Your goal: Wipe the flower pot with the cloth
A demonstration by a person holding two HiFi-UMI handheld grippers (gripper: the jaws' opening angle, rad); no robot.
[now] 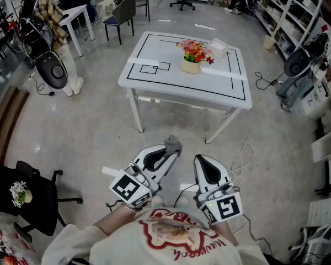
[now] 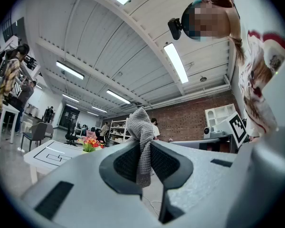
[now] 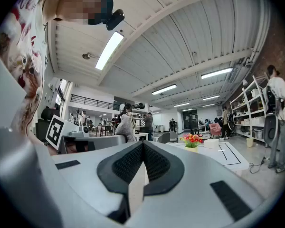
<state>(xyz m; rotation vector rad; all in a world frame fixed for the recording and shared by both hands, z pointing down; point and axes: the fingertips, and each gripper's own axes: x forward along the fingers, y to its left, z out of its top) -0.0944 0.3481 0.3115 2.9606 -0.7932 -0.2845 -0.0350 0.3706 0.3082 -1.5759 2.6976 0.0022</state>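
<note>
Head view: the pot [image 1: 191, 66], filled with flowers, stood near the middle of the white table [image 1: 171, 84], just beside a white box [image 1: 218, 47]. It was well ahead of the person, neither gripper was near it, and wiping had not begun.

Left gripper [image 1: 166, 153] was clamped on the grey cloth [image 1: 173, 144]. Its own view showed the cloth pinched between the pads, with a bunched end above the tips and a short tail below. Right gripper [image 1: 201, 160] was closed on nothing, its jaws meeting tip to tip.

Risks, as judged:
- Little cloth projected past the left tips, so hard plastic rather than cloth could meet the pot and shove it.
- The pot looked small and top-heavy with its flowers. An unbraced wipe could slide it into the box or tip it. The right gripper would have to open before it could steady anything.
- Dragging could pull the cloth out of the pinch.
- A cable [image 1: 244, 158] lay on the floor between the person and the table, which made a snag likely on approach.

Pose: both grippers were low and close to the torso, side by side, pointing toward the table. The left was angled inward and slightly up, the right about level.
</note>
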